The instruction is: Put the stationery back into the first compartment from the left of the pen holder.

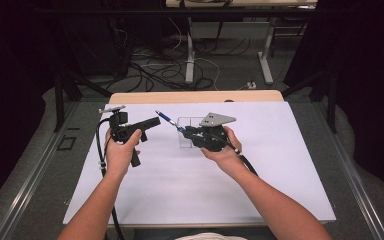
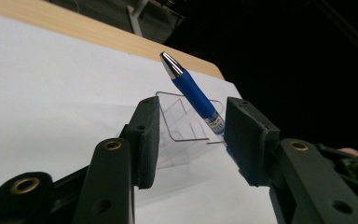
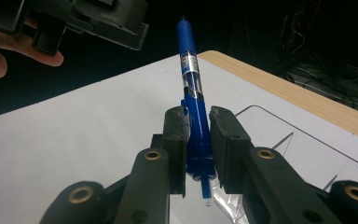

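Two grippers: over white sheet (image 1: 190, 170)
Right gripper (image 3: 198, 140): clamped on blue pen (image 3: 191, 84)
Left gripper (image 2: 191, 135): jaws apart, nothing gripped, near pen tip
Obstruction: clear box (image 2: 182, 121) just behind pen, resting on sheet
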A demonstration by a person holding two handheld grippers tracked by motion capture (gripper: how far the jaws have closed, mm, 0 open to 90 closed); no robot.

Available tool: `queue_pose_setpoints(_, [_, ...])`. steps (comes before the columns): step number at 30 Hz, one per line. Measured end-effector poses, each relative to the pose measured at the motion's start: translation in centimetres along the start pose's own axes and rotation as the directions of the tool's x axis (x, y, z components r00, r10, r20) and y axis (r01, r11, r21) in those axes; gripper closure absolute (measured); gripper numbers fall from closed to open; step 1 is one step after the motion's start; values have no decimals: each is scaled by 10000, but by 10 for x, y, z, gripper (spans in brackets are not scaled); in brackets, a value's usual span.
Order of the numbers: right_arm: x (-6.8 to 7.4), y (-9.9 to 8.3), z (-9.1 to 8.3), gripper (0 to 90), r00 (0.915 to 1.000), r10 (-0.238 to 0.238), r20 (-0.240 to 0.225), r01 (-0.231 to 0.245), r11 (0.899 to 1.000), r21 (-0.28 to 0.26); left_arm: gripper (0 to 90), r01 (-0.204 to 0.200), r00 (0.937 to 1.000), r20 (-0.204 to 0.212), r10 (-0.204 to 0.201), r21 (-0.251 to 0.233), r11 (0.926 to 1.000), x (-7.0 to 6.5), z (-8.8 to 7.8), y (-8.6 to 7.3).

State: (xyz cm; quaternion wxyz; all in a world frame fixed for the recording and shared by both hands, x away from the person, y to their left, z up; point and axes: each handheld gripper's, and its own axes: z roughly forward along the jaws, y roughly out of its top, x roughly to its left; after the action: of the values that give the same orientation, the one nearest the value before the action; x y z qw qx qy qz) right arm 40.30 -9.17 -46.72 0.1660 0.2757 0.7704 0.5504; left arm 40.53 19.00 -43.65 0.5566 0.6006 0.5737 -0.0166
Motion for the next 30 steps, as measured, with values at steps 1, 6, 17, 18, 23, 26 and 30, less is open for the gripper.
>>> queue_pose_setpoints(1, [0,0,0,764,10000,-6,11,6,10000,-11,565,70,10000,16,-70,57,10000,1,0,1])
queue_pose_setpoints(6, [0,1,-1,764,10000,66,22,-66,10000,-54,584,628,9980,34,-629,153,9979,1,3,2])
queue_pose_setpoints(17, [4,2,3,764,9999,-32,-157,30,9999,-133,604,1026,9940,333,-1039,382,9940,0,19,3])
queue_pose_setpoints(18, [5,2,3,764,9999,-11,-155,8,9999,-157,604,1175,9921,415,-1188,317,9926,0,21,3])
queue_pose_setpoints(23, [7,2,4,764,9997,88,-227,-93,9997,-223,606,1494,9868,559,-1522,517,9874,0,27,3])
queue_pose_setpoints(26, [8,3,4,764,9997,92,-236,-99,9996,-264,617,1595,9846,647,-1627,516,9858,-1,31,2])
queue_pose_setpoints(30, [8,3,3,764,9997,95,-235,-101,9996,-267,639,1737,9817,693,-1773,547,9833,0,32,2])
